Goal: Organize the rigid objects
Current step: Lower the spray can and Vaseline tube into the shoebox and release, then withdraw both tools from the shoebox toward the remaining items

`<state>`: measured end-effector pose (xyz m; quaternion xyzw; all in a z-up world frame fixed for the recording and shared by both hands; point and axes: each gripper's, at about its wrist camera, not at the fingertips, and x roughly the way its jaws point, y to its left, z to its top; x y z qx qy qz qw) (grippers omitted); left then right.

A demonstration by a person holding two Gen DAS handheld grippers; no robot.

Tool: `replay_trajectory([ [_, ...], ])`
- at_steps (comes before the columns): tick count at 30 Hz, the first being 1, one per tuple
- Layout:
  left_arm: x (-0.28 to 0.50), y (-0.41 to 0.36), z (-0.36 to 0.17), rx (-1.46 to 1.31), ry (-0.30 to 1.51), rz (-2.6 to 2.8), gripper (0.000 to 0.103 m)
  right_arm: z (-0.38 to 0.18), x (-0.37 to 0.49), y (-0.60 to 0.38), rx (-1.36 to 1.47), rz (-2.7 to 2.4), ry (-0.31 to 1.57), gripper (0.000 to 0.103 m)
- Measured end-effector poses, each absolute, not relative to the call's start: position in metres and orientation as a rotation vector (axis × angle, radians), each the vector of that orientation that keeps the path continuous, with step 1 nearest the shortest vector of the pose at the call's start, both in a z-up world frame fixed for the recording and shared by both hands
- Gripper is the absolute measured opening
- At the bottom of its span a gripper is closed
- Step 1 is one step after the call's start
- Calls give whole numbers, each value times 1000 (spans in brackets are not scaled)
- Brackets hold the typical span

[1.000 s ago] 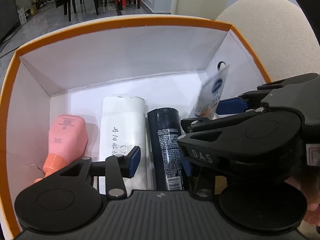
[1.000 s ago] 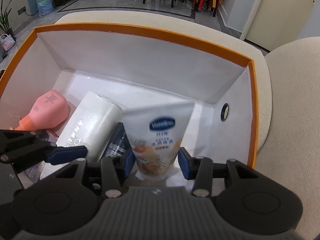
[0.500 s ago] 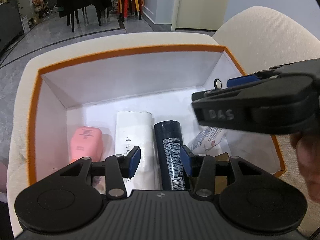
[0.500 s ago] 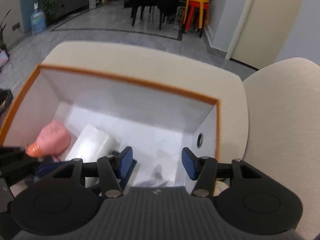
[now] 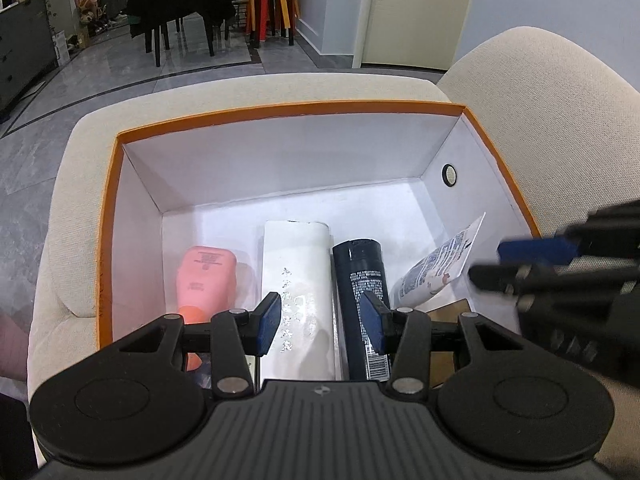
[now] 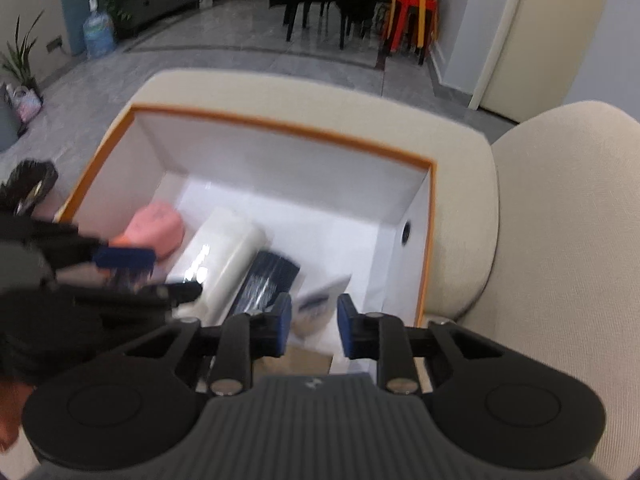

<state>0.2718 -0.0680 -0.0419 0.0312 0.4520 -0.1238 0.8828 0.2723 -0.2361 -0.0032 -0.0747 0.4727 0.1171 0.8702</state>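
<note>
- We hold our left gripper (image 5: 321,322) above the near edge of the orange-rimmed box (image 5: 280,110), its blue pads set wide apart with nothing between them.
- Our right gripper (image 6: 310,326) hangs over the box's near right part; its pads stand narrower than the left's but with a clear gap, and they grip nothing.
- Four things lie side by side on the white floor of the box, which sits on a beige cushioned seat (image 5: 72,184).
- The pink bottle (image 5: 204,276) lies farthest left, its orange cap pointing toward us.
- Just right of it lies the white bottle (image 5: 298,276) with silver lettering, and touching that on its right is the dark bottle (image 5: 360,264).
- The lotion tube (image 5: 438,270) lies at the right end, tilted, with its crimped end up toward the right wall and its lower end close beside the dark bottle.
- A brown flat piece (image 5: 450,308) shows just near the tube, partly hidden behind our left gripper; we cannot tell what it is.
- In the right wrist view the picture is blurred, yet the tube (image 6: 320,300) shows just beyond our right gripper's pads, apart from them.
- Far behind stand yellow and red stools (image 5: 272,0) on a grey tiled floor.
</note>
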Motion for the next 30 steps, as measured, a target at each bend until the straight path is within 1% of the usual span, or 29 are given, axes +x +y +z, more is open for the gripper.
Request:
replay_trajectory([
  [2, 271, -68, -42, 67, 941, -259, 53, -10, 271, -232, -177, 254, 1029, 20],
  [4, 271, -67, -42, 70, 943, -261, 53, -21, 276, -227, -192, 253, 1071, 16],
  [6, 271, -68, -43, 77, 946, -261, 53, -29, 288, -225, -189, 237, 1081, 14],
  [10, 271, -63, -43, 68, 939, -263, 53, -38, 319, -221, -210, 212, 990, 16],
  [14, 272, -56, -43, 70, 936, -257, 53, -41, 342, -221, -217, 182, 1007, 16],
  [23, 262, -34, -32, 41, 908, -227, 53, -28, 323, -223, -189, 210, 985, 16],
  [24, 259, -32, -29, 36, 903, -223, 53, -27, 319, -223, -186, 208, 981, 17],
  [25, 256, -30, -27, 29, 898, -220, 53, -25, 316, -224, -181, 209, 980, 23],
  [27, 249, -29, -22, 26, 892, -220, 53, -20, 307, -225, -168, 209, 972, 29],
  [30, 235, -27, -14, 47, 874, -224, 53, -11, 294, -227, -165, 211, 955, 29],
])
